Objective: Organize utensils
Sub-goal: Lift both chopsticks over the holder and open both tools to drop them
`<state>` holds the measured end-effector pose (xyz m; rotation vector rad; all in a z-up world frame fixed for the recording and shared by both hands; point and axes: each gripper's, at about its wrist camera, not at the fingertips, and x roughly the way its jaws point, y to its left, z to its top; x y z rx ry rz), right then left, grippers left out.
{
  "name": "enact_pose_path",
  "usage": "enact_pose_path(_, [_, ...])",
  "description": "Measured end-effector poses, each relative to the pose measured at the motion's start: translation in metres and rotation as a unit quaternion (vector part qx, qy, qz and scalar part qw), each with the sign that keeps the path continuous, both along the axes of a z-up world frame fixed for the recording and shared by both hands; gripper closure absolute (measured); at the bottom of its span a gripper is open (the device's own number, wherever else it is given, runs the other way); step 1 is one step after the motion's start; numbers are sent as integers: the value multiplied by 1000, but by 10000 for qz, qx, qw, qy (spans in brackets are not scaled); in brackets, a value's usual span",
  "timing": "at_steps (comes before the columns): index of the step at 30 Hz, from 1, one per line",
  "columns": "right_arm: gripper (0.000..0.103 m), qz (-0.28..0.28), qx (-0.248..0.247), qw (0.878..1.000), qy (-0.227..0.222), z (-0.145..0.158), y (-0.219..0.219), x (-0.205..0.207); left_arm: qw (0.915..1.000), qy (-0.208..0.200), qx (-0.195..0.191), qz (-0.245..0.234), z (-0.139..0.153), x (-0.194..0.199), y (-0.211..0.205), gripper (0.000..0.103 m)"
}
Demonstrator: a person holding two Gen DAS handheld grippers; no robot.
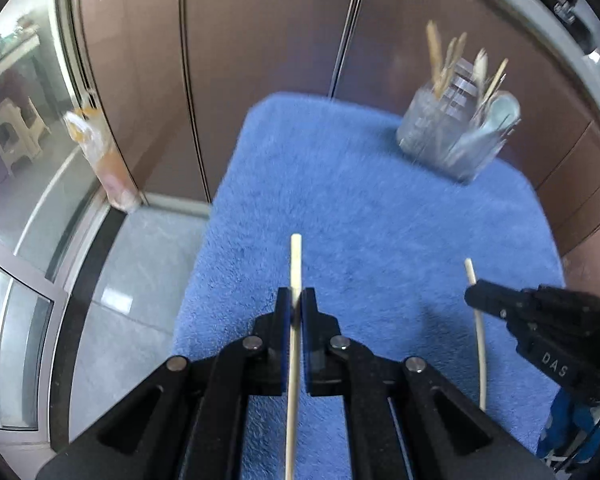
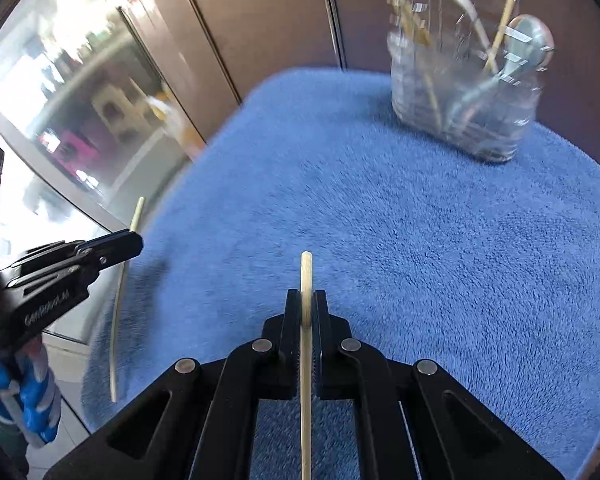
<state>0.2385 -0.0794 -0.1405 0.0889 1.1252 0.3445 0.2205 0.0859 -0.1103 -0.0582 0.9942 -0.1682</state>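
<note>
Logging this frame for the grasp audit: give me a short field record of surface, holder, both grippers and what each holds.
surface: blue towel
holder: clear utensil holder at the towel's far right, already holding wooden sticks and a spoon
left gripper: shut on the left chopstick
right gripper: shut on the right chopstick
chopsticks: each points forward between its jaws, clear of the holder

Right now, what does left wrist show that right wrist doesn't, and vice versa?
Only left wrist: the right tool seen from the side, clamping its chopstick, and a pale bag by the glass.
Only right wrist: the left tool side-on, clamping its chopstick.
Both: each tool shut on a chopstick, the blue towel, the clear utensil holder.
</note>
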Motion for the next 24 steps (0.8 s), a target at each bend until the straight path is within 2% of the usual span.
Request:
enact_pose_path(5, [98, -89, 417, 9964, -731, 28, -25, -42, 9983, -541, -235, 35, 30, -28, -4, 99])
enact_pose_path(9, [98, -173, 568, 9902, -1262, 51, -46, -59, 9942, -973, -448, 69, 60, -39, -14, 99])
enact_pose_path(13, [98, -282, 608, 9772, -2016, 102, -57, -61, 9867, -1450, -734, 73, 97, -33, -25, 99])
enact_pose_path(17, [98, -440, 678, 9524, -2940, 157, -77, -47, 9712, -2065, -1183, 92, 140, -11, -39, 99])
enact_pose_path(19, [98, -544, 716, 9336, -3469, 182, -84, -33, 9607, -2372, -1438, 89, 159, 7, -47, 99])
enact_pose_path(24, [98, -834, 829, 8938, -4328, 217, -103, 10, 9341, -3061, -1837, 63, 191, 63, -75, 99])
